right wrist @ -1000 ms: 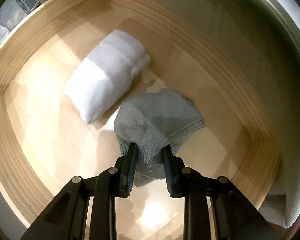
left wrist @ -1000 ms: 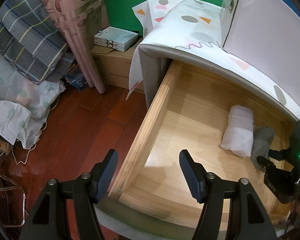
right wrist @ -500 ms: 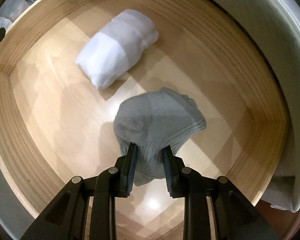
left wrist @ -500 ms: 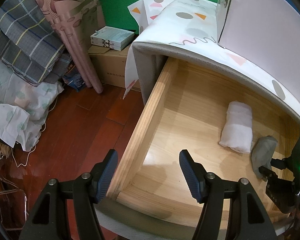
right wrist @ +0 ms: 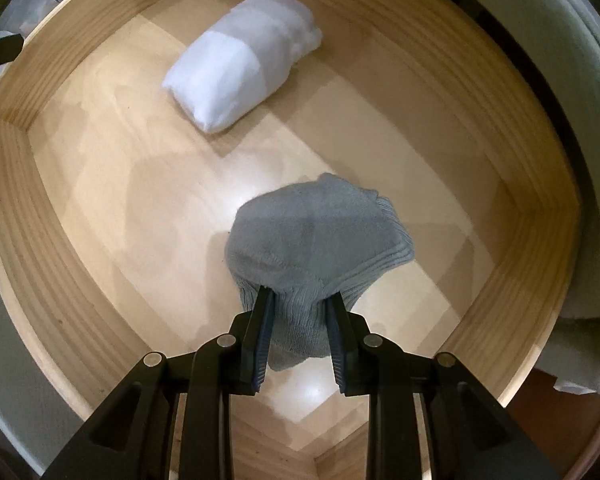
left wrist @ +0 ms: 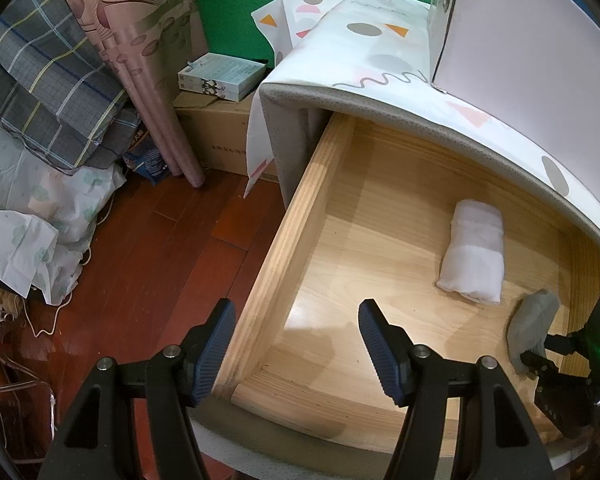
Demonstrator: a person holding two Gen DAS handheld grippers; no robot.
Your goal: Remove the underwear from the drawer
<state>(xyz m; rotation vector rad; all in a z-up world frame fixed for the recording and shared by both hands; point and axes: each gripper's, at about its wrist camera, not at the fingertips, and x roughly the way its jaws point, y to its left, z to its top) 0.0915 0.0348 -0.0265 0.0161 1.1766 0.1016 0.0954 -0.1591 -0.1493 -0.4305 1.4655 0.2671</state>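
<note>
The wooden drawer stands pulled open. My right gripper is shut on a folded grey underwear and holds it above the drawer floor; it also shows in the left wrist view at the drawer's right end. A rolled white garment lies on the drawer floor farther in, also in the left wrist view. My left gripper is open and empty, over the drawer's front left corner.
A patterned cloth covers the cabinet top, with a white box on it. Left of the drawer are red wooden floor, a cardboard box with books, a curtain and piled bedding.
My right gripper has lifted the grey underwear up off the drawer floor and away from the white roll. The left gripper has drawn back slightly and stays open.
</note>
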